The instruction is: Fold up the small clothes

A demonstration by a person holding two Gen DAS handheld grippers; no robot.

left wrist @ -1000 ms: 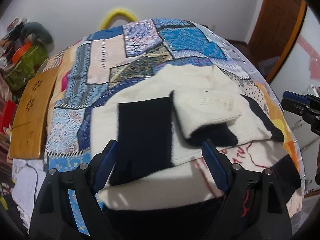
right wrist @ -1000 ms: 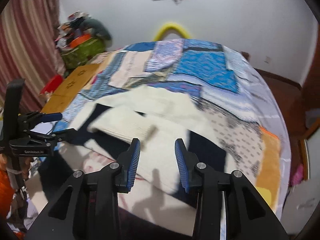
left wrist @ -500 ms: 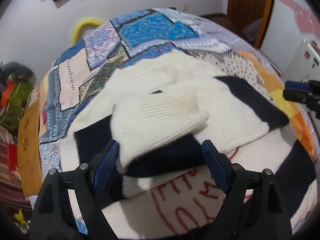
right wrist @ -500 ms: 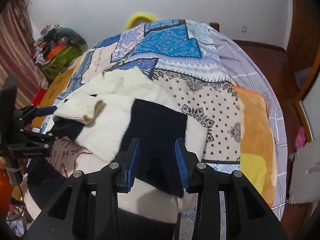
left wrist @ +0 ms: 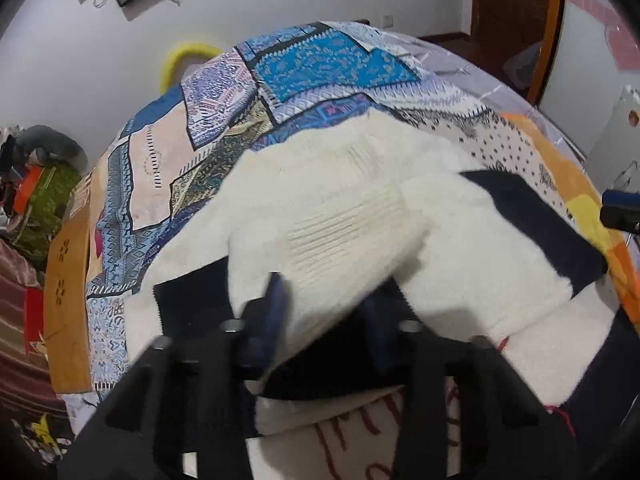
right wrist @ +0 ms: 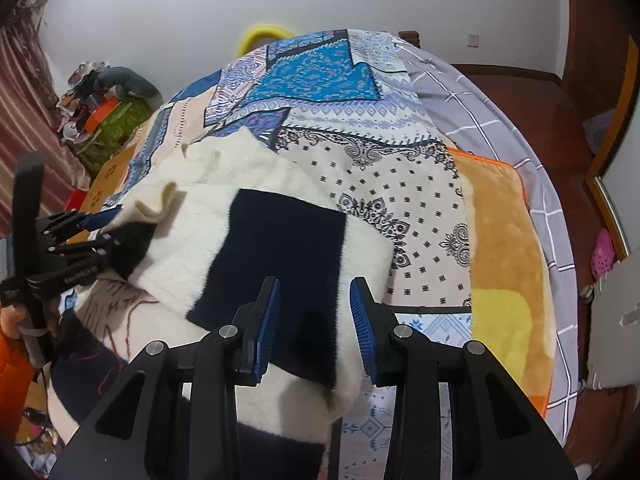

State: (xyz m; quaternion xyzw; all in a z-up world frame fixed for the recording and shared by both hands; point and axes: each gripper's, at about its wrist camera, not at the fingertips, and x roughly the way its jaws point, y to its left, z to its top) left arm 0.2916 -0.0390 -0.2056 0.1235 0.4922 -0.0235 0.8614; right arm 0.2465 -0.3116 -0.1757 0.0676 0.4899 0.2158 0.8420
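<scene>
centrally, a cream and navy knitted sweater (left wrist: 360, 208) is seen laid flat on a patchwork bedspread (left wrist: 320, 56), with both sleeves folded inward across the body; red stitched lettering is seen on the part nearest the cameras. in the left wrist view the folded left sleeve (left wrist: 332, 240) is seen at the middle, its ribbed cuff pointing toward 2 o'clock, and its navy band lies at 6 o'clock. the left gripper (left wrist: 326, 320) is being closed, with this sleeve between its blurred blue pads; whether the pads already press the knit cannot be told from this view, though in the right wrist view its tips are seen at 9 o'clock against the sleeve's dark edge. in the right wrist view the right sleeve's navy panel (right wrist: 280, 256) is seen at the centre. the right gripper (right wrist: 314, 320) is held narrowly open over this panel, with fabric seen between the pads and a gap on either side. at 10 o'clock a green basket (right wrist: 116, 124) is seen heaped with assorted items too small to identify. an orange blanket (right wrist: 500, 240) is seen at 3 o'clock.
</scene>
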